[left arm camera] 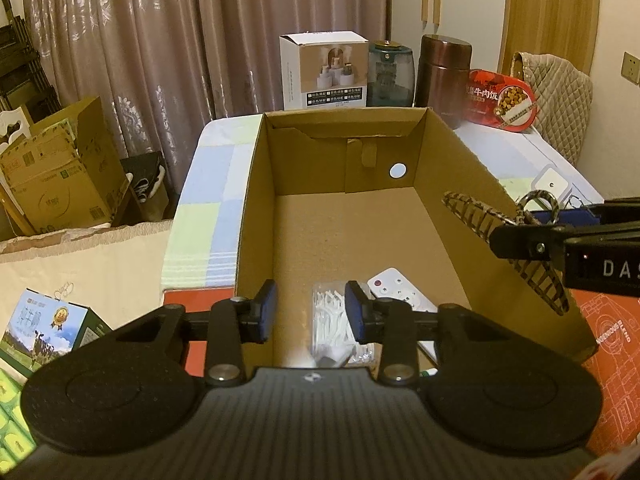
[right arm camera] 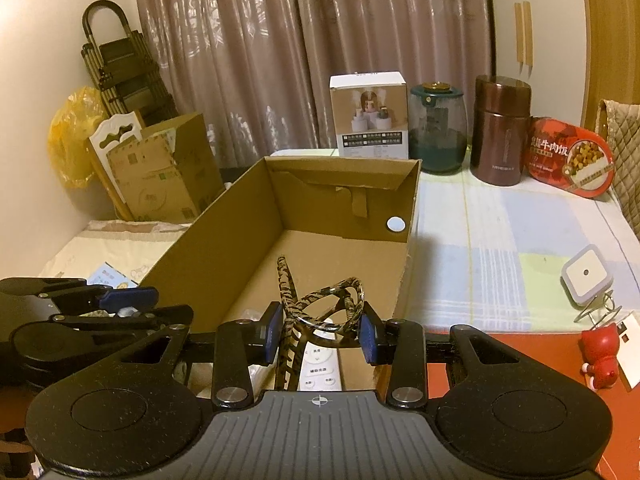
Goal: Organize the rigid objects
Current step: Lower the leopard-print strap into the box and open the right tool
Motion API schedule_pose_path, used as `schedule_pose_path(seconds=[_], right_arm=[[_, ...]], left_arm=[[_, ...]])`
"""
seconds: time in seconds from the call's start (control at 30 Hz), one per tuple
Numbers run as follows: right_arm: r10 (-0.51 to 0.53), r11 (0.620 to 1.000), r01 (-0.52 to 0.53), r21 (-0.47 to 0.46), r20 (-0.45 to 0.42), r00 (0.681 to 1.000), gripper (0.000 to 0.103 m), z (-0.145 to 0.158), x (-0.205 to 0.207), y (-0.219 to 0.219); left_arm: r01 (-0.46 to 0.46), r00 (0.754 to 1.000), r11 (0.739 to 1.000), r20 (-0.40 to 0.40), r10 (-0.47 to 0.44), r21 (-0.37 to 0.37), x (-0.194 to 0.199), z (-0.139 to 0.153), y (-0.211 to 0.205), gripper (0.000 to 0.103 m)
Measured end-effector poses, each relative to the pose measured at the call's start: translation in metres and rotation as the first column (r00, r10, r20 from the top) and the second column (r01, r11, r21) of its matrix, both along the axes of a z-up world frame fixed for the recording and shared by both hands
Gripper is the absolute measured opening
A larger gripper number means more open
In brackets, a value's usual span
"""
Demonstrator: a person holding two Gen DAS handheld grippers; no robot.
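**Hair clip held over the box**

The right claw [right arm camera: 320, 336] is clenched on a patterned hair clip [right arm camera: 320, 308], above the near end of the cardboard box [left arm camera: 452, 184]; the clip's lower part is hidden behind the claw. The left claw [left arm camera: 310, 312] hangs released, holding nothing. Inside the box lie a white remote [left arm camera: 394, 288] and a pack of floss picks [left arm camera: 328, 320], both partly covered.
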State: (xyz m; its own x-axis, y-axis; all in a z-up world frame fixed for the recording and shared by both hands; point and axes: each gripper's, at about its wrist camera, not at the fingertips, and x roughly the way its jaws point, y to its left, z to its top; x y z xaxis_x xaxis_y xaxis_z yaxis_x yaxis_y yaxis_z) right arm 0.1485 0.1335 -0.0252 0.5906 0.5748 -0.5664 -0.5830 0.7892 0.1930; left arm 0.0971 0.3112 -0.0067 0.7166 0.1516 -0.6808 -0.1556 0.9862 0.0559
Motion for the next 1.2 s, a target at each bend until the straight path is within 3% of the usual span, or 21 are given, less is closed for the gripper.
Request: schedule_pose_path(seconds=[1.2], right_arm=[[0.005,1.000,-0.006,-0.004,-0.028,1.000,0.036,-0.005,-0.003,-0.004]], left_arm=[[0.001,1.000,1.000,0.018,0.000,-0.010,-0.006,0.011,-0.006,0.032]])
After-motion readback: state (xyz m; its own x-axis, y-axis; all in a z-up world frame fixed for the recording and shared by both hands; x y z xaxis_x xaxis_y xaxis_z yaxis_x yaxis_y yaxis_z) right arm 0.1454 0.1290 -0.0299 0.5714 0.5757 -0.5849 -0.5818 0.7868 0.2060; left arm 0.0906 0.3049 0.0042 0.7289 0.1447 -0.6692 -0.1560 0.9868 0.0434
